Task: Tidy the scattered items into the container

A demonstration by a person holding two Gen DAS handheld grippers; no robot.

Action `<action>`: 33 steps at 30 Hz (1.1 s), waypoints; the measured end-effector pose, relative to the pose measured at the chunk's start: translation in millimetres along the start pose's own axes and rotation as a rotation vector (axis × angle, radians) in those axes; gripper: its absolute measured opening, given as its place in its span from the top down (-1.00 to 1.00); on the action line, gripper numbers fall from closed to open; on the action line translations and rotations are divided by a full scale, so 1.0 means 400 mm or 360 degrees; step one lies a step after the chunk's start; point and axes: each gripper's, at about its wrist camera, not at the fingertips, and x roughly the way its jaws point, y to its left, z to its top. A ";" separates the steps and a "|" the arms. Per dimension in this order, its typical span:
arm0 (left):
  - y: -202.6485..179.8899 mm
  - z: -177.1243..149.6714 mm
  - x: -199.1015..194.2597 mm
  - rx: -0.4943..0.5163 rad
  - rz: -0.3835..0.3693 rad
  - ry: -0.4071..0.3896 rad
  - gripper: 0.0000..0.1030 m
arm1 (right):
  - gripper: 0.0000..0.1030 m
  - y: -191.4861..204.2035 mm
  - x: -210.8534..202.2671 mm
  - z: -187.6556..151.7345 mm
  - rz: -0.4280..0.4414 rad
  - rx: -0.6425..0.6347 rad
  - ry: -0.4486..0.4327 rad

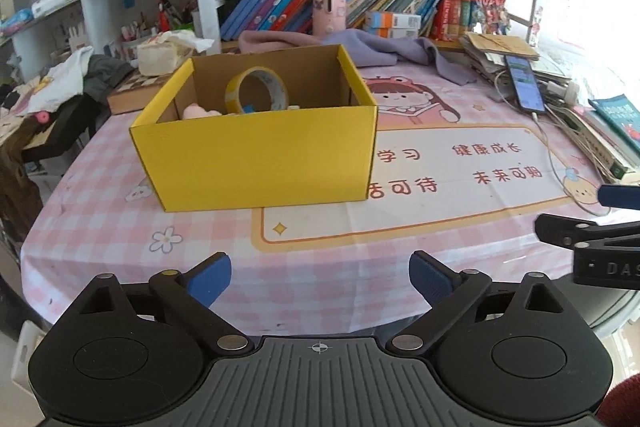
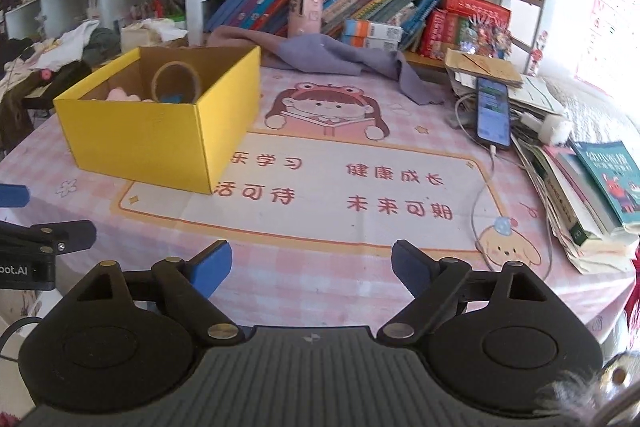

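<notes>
Left wrist view shows the yellow box [image 1: 256,151] on the far-left bench [image 1: 360,239], already holding a tape roll [image 1: 256,91] and pink item [image 1: 198,111], so left tongs [image 1: 320,279] and right tongs [image 2: 312,269] hang spread, empty, near edge.

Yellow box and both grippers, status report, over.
Left gripper open, empty. Right gripper open, empty. Yellow box upright on mat, tape roll and pink item inside. Nothing blocking the box.
</notes>
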 end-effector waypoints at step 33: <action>-0.016 0.018 0.021 0.0041 -0.0040 0.0026 -1.00 | -0.88 -0.009 0.002 0.000 0.0002 0.0025 0.0027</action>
